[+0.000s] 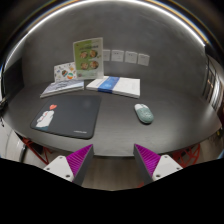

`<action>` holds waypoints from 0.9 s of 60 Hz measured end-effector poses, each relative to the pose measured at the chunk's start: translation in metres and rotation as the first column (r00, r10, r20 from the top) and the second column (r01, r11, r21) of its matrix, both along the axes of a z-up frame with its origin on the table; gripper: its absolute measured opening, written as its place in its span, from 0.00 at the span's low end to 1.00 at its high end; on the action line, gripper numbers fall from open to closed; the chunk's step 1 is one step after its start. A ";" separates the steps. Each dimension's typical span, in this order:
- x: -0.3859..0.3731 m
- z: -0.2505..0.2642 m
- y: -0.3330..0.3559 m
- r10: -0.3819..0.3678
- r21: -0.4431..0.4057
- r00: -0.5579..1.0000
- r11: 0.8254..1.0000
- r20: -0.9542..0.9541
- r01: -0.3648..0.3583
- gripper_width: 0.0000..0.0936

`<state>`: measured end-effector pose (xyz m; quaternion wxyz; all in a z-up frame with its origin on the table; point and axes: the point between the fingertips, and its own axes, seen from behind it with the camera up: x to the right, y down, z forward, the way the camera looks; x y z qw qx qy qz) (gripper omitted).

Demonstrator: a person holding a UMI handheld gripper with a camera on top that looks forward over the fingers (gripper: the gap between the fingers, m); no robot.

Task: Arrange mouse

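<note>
A pale grey-green mouse lies on the dark table, to the right of a dark mouse pad. A small white object with a red mark rests on the pad's left part. My gripper is open and empty, its magenta pads wide apart, well short of the mouse. The mouse lies beyond the fingers, slightly toward the right one.
Flat papers and a blue-edged booklet lie at the table's far side, with a closed notebook to their left. An upright green leaflet and a smaller card stand against the grey wall.
</note>
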<state>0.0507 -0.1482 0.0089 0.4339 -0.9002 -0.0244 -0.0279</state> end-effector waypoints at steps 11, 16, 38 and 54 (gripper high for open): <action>0.006 -0.022 0.020 -0.042 -0.027 0.999 0.999 -0.022 0.042 0.90; 0.001 -0.035 0.036 -0.056 -0.048 0.998 0.997 -0.030 0.055 0.90; -0.062 -0.047 0.150 -0.132 -0.038 0.989 0.991 -0.066 0.130 0.90; -0.134 -0.052 0.149 -0.185 -0.007 0.978 0.983 -0.094 0.185 0.55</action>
